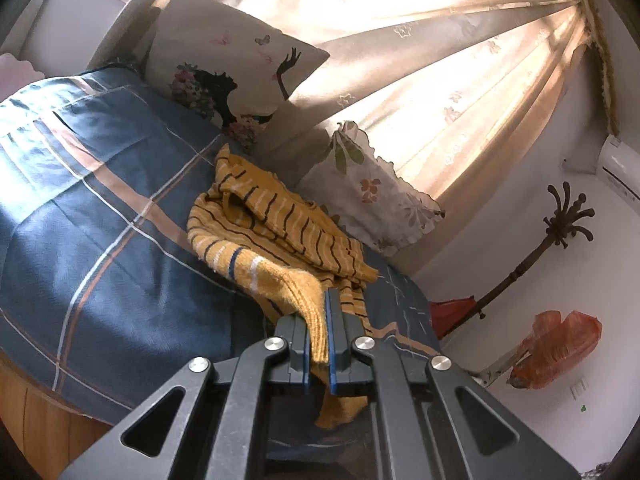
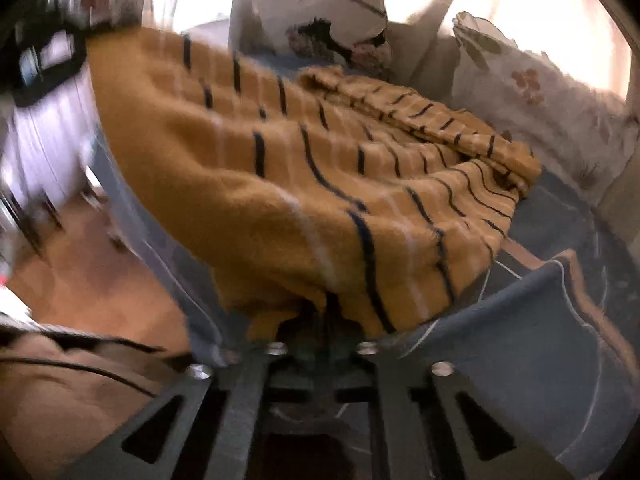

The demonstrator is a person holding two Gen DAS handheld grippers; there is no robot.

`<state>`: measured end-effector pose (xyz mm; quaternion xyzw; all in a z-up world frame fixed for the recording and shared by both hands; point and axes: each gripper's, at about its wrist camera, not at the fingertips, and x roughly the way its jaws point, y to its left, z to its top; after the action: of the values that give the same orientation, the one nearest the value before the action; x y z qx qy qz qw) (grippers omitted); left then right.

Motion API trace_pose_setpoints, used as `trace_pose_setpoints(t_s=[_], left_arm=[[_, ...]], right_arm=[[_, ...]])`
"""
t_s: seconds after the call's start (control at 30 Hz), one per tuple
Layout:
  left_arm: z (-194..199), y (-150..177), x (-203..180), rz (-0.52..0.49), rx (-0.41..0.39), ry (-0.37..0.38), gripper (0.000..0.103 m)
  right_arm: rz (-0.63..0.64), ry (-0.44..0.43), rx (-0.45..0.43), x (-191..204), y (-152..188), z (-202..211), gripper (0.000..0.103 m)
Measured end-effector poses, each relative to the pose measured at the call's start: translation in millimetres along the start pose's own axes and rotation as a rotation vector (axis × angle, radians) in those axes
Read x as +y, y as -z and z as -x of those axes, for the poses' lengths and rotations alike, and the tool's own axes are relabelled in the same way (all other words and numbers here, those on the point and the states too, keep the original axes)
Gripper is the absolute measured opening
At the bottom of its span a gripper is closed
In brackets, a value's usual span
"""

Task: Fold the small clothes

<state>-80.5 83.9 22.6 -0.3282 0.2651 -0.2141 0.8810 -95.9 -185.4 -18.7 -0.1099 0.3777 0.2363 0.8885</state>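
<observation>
A mustard-yellow knit sweater (image 1: 276, 220) with dark and white stripes lies bunched on a blue plaid bed cover (image 1: 92, 184). My left gripper (image 1: 319, 312) is shut on the sweater's ribbed hem, which hangs through the jaws. In the right wrist view the same sweater (image 2: 304, 184) is lifted and stretched toward the camera. It drapes over my right gripper (image 2: 324, 312) and hides the fingertips. The cloth bunches there as if pinched. This view is blurred by motion.
Two pillows lean against the curtain at the bed's far side: a butterfly one (image 1: 228, 64) and a leaf-print one (image 1: 372, 188). A dark coat rack (image 1: 532, 248) and an orange bag (image 1: 556, 348) are at the right. Wooden floor (image 2: 92, 276) lies left of the bed.
</observation>
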Motion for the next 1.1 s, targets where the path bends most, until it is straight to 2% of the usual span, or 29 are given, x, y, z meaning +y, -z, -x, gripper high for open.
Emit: trace_pose_setpoints(t_s=[0.1,0.2,0.27,0.37,0.5,0.6,0.7,0.8,0.9,0.97,1.03,1.07,1.1], left_arm=[[0,-9,-1,0.005,-0.015,0.003,0.006],[-5,-25,-9,-0.009,-0.034,0.011,0.006],[-13,-42,-16,-0.020,-0.046,0.020,0.006],[-30,-70,-30,-0.055,-0.059,0.016,0.006],[-67,-105,-43,-0.083,-0.052,-0.008,0.006],[-112,-136,-48,-0.076,-0.020,-0.034,0.006],[-172,-162,-46,-0.077,0.028,-0.090,0.006],[-228,-183,-27,-0.057,0.064,-0.150,0.007],[-287,-197,11,0.038,0.134,-0.211,0.007],[-309,-198,33,0.107,0.184,-0.207,0.007],[-319,-198,48,0.155,0.209,-0.183,0.007],[-320,-199,53,0.167,0.211,-0.168,0.008],[-319,-202,56,0.178,0.209,-0.148,0.008]], right_arm=[[-0.076,-0.070,-0.109,-22,-23,43,0.004],[-0.124,-0.085,-0.209,-45,-54,75,0.004],[-0.150,-0.072,-0.254,-65,-75,84,0.004],[-0.170,-0.033,-0.272,-87,-102,76,0.004],[-0.187,-0.013,-0.249,-116,-143,39,0.004],[-0.218,0.009,-0.216,-146,-169,4,0.004],[-0.291,0.036,-0.168,-189,-191,-37,0.004],[-0.381,0.063,-0.101,-232,-205,-86,0.004],[-0.473,0.057,-0.003,-268,-210,-139,0.007],[-0.494,0.072,0.026,-279,-209,-158,0.013],[-0.501,0.052,0.013,-283,-207,-161,0.019],[-0.504,0.035,-0.005,-284,-207,-157,0.031],[-0.504,0.025,-0.029,-284,-206,-151,0.038]])
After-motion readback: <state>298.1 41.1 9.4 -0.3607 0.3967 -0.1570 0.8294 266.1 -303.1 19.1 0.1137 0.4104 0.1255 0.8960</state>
